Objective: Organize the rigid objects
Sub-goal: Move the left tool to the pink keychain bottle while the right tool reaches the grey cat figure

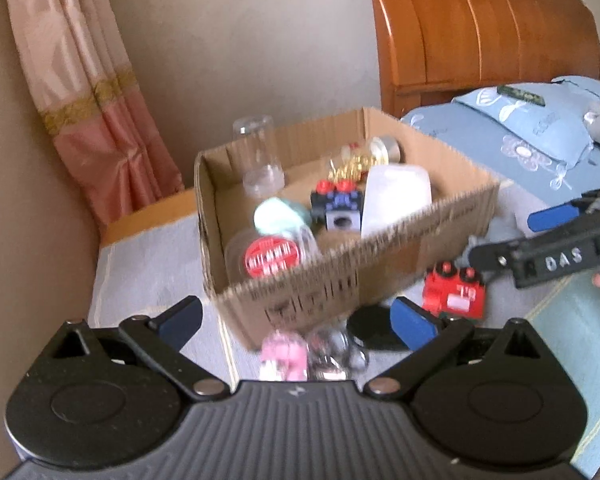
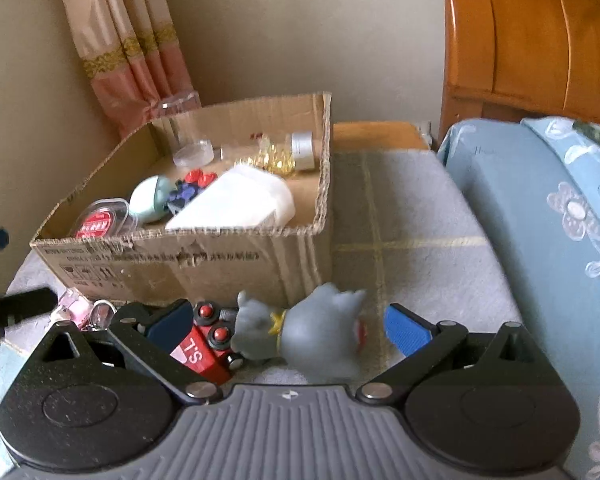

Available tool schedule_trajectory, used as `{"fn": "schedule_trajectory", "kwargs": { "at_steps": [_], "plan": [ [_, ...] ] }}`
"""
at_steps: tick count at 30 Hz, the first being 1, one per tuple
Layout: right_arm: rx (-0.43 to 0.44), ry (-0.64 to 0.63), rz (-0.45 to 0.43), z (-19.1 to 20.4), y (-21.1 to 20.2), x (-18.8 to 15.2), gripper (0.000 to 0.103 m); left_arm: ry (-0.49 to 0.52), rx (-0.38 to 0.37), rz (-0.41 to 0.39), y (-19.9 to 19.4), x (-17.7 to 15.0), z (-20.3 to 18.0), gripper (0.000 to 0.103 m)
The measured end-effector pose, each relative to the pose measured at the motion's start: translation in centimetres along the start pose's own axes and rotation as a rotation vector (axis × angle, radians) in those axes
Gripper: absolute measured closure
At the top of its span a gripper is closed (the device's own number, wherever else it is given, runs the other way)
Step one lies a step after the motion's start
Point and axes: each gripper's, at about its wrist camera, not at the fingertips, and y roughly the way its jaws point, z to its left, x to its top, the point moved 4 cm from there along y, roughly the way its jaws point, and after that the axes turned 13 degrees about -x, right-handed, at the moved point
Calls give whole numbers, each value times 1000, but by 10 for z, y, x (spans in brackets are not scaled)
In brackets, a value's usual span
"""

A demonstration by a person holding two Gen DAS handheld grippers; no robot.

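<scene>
A cardboard box [image 1: 380,264] [image 2: 180,256] stands on the grey blanket and holds bottles, a white container [image 1: 396,196] and a blue toy block. My left gripper [image 1: 296,316] is open just in front of the box, above a pink toy [image 1: 284,356] and a shiny clear object [image 1: 336,352]. My right gripper [image 2: 288,320] is open around a grey figurine [image 2: 312,332] lying on the blanket; nothing shows the pads touching it. A red toy train [image 2: 204,344] [image 1: 454,294] lies beside the figurine. The right gripper also shows in the left wrist view [image 1: 548,236].
A blue floral pillow [image 2: 540,216] and wooden headboard [image 1: 480,32] are at the right. A pink curtain [image 1: 100,112] hangs at the back left. A black round object [image 1: 370,328] lies in front of the box. A teal book [image 1: 572,344] lies at right.
</scene>
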Motion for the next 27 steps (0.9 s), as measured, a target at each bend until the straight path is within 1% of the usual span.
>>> {"fn": "schedule_trajectory", "kwargs": {
  "at_steps": [5,7,10,13,17,19,22,23,25,27],
  "plan": [
    [-64,-4,2,-3,10,-5,0,-32,26,28,9,-15,-1,3],
    [-87,-1,-3,-8,11,-6,0,-44,24,33,12,-18,0,3],
    [-74,-5,18,-14,14,-9,0,-66,14,46,16,-22,3,3],
    [-71,-18,12,-16,13,-12,0,-78,22,62,22,-26,6,3],
    [-152,-56,18,-22,15,-16,0,-97,44,83,29,-32,13,3],
    [-136,-60,30,-25,16,-18,0,-114,48,92,32,-35,18,3],
    [-138,-80,47,-24,23,-24,0,-132,59,116,36,-39,25,3],
    [-139,-83,58,-23,26,-27,0,-137,53,118,37,-40,27,3],
    [-146,-102,33,-20,26,-29,0,-151,36,122,37,-42,30,3],
    [-141,-103,31,-19,26,-28,0,-153,29,123,35,-43,32,3]
  ]
}}
